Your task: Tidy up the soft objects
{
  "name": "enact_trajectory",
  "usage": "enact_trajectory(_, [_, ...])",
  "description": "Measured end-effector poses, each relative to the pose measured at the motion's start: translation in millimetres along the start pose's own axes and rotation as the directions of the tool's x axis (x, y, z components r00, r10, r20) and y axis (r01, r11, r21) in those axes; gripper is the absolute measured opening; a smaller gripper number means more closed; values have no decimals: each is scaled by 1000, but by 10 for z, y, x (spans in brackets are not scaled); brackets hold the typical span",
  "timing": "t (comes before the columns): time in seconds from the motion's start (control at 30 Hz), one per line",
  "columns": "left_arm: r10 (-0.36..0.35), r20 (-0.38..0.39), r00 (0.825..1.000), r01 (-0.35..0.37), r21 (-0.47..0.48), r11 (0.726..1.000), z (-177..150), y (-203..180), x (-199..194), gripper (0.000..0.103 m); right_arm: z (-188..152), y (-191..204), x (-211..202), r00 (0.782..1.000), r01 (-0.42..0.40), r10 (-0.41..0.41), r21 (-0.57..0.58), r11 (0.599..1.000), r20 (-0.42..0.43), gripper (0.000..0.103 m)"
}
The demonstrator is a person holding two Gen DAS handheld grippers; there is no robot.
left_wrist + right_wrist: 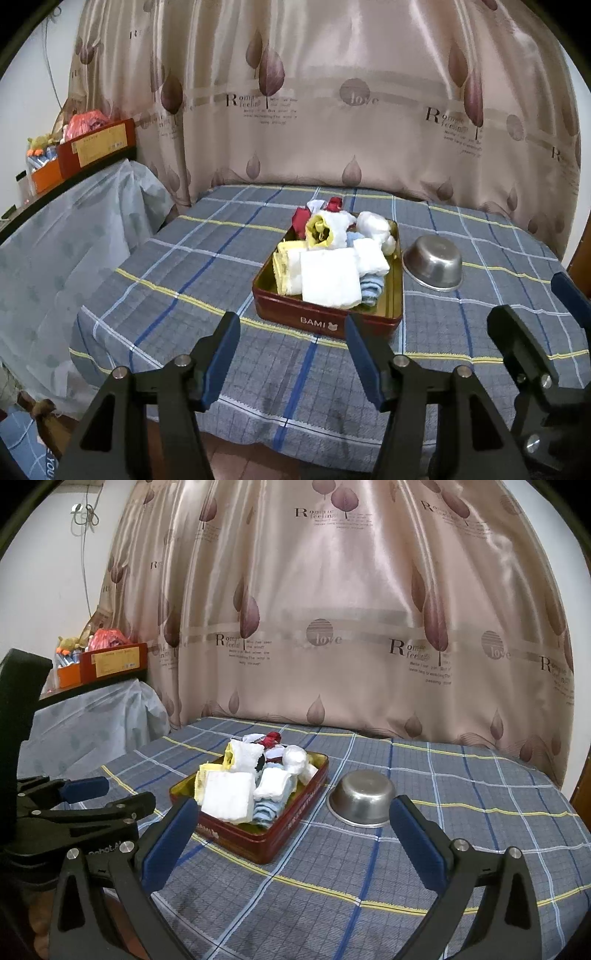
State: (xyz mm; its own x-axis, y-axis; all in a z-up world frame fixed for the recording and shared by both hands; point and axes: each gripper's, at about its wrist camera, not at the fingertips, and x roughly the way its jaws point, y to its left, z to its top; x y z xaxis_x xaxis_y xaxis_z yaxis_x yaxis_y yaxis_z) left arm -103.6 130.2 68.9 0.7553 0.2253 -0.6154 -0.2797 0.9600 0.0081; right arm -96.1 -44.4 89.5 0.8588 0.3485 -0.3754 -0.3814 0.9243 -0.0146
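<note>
A red tin (325, 321) marked BAMI sits on the checked tablecloth (166, 266), piled with soft things: a folded white towel (330, 282), a yellow cloth (280, 269), a blue striped sock (371, 290), red fabric (301, 219) at the back. My left gripper (291, 325) hovers open just short of the tin's near wall, nothing between its blue pads. My right gripper (293, 806) is also open and empty, held back from the tin (258, 849) and the white towel (227, 797). Each gripper shows in the other's view: right gripper (535, 299), left gripper (122, 794).
An upturned steel bowl (434, 264) (364, 797) rests right of the tin. A satin curtain (332, 110) hangs behind the table. At the left stands plastic-covered furniture (74, 236) with red and orange boxes (99, 146) on top. The table's near edge (295, 421) is close below the grippers.
</note>
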Motion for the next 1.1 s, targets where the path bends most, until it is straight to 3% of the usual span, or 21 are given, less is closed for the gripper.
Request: enact_trajectory(1.1, [28,-60,998,-28,0,1000,-43,5,122,60,-86,63,-14,1000,3,-3,4,1000,-18,102])
